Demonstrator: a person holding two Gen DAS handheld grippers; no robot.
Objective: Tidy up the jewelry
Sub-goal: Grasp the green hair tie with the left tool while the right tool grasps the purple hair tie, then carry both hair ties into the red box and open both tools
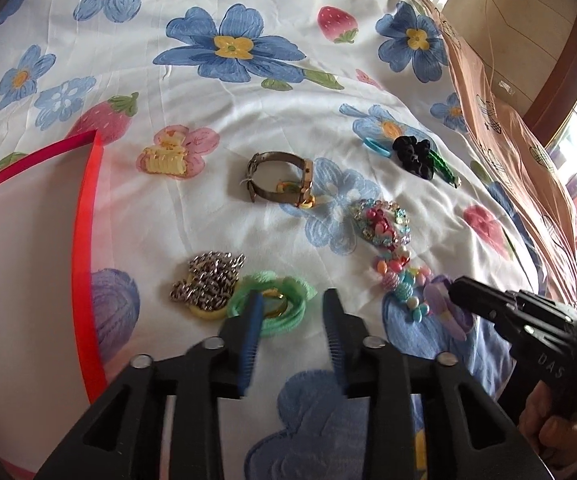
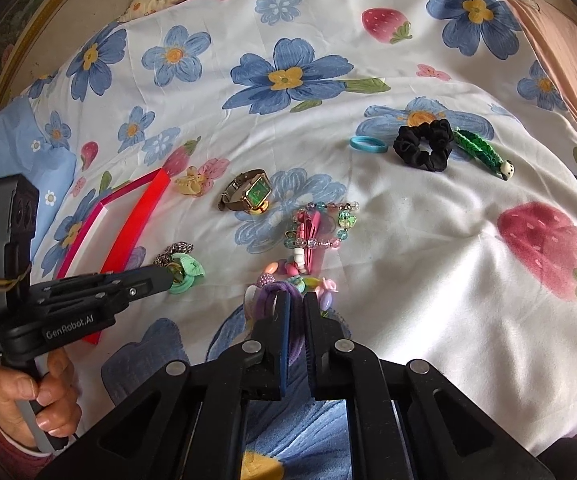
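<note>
Jewelry lies scattered over a white bedsheet (image 1: 216, 220) printed with blue flowers and pink strawberries, its cloth softly creased. In the left wrist view, a watch (image 1: 282, 179) with a brownish mesh band and gold case stands on edge at center; the right wrist view shows its green square face. Left of it rests a pale yellow claw clip (image 1: 163, 160). Lower left of center, a heap of silver chain (image 1: 208, 280) lies on a yellow ring, touching a fuzzy mint-green hair tie (image 1: 284, 320) coiled in loops. Right of center sits a bracelet of clear faceted beads (image 1: 382, 222), with a string of chunky pastel beads (image 1: 402, 280) below it. Toward the upper right, a thin blue elastic (image 1: 376, 147), a ruffled black scrunchie (image 1: 412, 156) and a braided green cord (image 1: 444, 168) lie close together.

A box with glossy red walls and a white floor (image 1: 84, 216) fills the left edge.

The left gripper (image 1: 292, 300) hovers with its 2 ribbed fingers apart, one over the mint-green hair tie. The right gripper (image 2: 295, 300) is nearly closed, clamped on a purple hair tie (image 2: 268, 294) at the lower center of the right wrist view, just below the pastel beads. A hand (image 2: 36, 400) holds the left tool's handle at lower left.
</note>
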